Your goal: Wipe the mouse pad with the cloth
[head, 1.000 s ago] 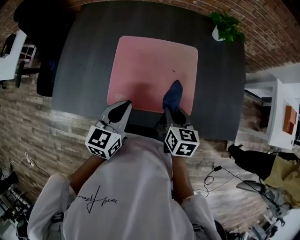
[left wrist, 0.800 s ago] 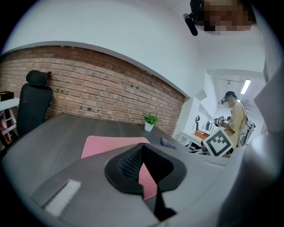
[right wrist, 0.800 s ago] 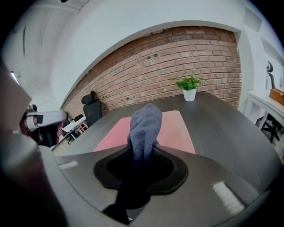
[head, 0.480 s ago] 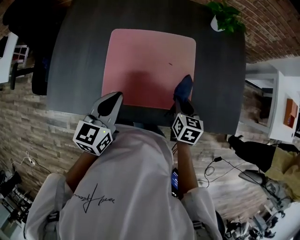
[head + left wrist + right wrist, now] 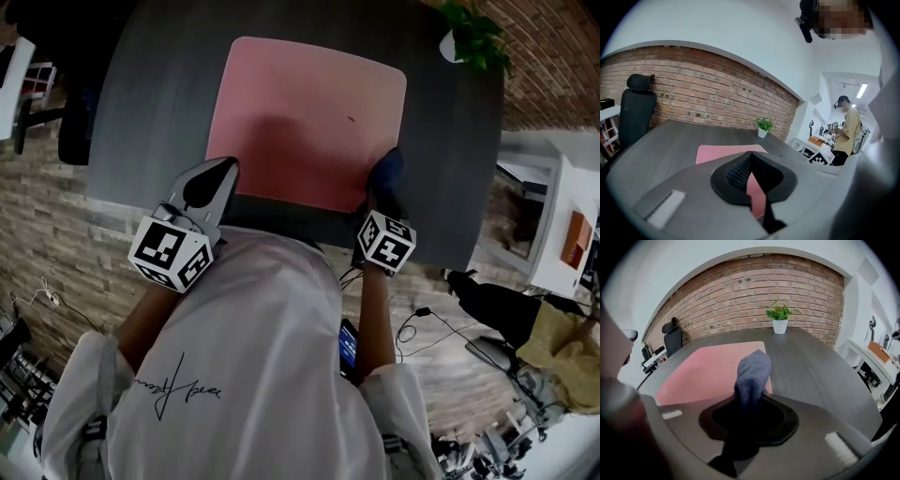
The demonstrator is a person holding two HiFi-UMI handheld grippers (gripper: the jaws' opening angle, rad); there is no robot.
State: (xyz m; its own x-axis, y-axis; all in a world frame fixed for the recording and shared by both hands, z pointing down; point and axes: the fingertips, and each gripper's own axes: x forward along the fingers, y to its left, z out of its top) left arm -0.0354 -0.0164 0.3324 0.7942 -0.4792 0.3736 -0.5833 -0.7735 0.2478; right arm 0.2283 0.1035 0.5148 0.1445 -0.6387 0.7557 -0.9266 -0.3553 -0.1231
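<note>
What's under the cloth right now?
The cloth overlies the near right corner of the mouse pad, beside dark table. The contact spot itself is covered.

right gripper (image 5: 382, 195) | slid rightward along the near strip of the mouse pad (image 5: 309, 112) over the last second; nearer its near-right corner at each step | cloth (image 5: 387, 169) | earlier well inside the pad's near part; now straddling its right edge (partly over the table (image 5: 450, 141))

Left tool (image 5: 223, 171) is pinched closed, nothing in it. Right tool (image 5: 380, 199) is clamped on the cloth (image 5: 387, 167), both arms reaching forward.
</note>
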